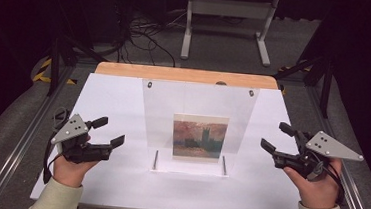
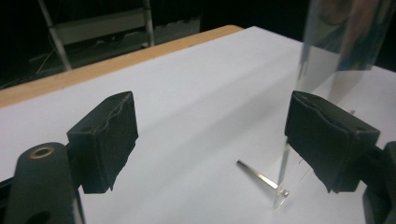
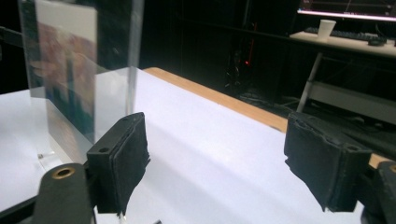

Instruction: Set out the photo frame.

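Note:
A clear acrylic picture frame (image 1: pixel 197 120) stands upright in the middle of the white table (image 1: pixel 113 99), holding a small painted print (image 1: pixel 199 137) of reddish sky and dark towers. My left gripper (image 1: pixel 111 131) is to the left of the frame, apart from it, jaws open and empty. My right gripper (image 1: pixel 275 135) is to its right, also open and empty. In the left gripper view, the left gripper (image 2: pixel 217 140) has the frame's edge (image 2: pixel 327 46) and a metal base pin (image 2: pixel 259 177) near its right pad. In the right gripper view, the right gripper (image 3: pixel 219 161) has the frame (image 3: pixel 79 74) beyond its left pad.
A wooden strip (image 1: pixel 186 75) runs along the table's far edge. Beyond it on the floor stand a white metal support (image 1: pixel 227 22) and loose cables (image 1: pixel 143 36). Metal rails (image 1: pixel 26 132) flank the table. A desk with a paper cup (image 3: pixel 327 29) lies far off.

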Demonstrator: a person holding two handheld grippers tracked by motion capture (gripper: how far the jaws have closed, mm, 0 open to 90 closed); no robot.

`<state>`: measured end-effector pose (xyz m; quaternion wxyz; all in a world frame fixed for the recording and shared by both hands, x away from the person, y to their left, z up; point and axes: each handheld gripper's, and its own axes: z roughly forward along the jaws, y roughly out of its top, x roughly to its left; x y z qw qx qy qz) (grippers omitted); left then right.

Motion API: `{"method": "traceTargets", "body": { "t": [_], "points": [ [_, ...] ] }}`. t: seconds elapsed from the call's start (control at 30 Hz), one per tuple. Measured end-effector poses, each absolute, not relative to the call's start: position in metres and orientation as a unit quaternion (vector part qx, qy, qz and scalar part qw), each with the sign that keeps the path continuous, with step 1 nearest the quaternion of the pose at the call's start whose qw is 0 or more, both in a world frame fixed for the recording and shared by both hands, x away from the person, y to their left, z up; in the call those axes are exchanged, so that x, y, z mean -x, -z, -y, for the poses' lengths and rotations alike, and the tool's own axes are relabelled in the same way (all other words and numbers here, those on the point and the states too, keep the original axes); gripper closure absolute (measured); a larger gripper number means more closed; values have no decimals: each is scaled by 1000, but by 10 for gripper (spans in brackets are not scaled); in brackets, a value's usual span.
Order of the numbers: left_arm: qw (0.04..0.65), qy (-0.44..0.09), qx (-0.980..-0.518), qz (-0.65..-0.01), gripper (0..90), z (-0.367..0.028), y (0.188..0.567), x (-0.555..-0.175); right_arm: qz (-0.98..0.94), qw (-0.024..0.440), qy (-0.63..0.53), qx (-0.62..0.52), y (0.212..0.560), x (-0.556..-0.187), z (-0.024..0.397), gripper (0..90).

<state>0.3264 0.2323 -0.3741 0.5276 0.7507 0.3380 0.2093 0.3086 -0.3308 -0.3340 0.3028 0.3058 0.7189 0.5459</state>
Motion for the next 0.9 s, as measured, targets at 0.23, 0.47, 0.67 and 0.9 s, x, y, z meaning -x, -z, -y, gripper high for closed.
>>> {"method": "traceTargets", "body": {
  "t": [0.23, 0.47, 0.67, 0.9],
  "points": [
    [507, -246, -758, -328, 151, -240, 399, -324, -714, 299, -545, -322, 355, -314, 353, 216],
    [507, -260, -759, -316, 157, -249, 422, -332, -720, 299, -529, -337, 381, -321, 359, 215],
    [510, -235, -757, -334, 160, -256, 437, -342, -729, 284, -519, -343, 403, -330, 359, 210],
    [534, -189, -748, -345, 151, -262, 447, -349, -734, 273, -509, -358, 429, -337, 359, 208]
  ]
}}
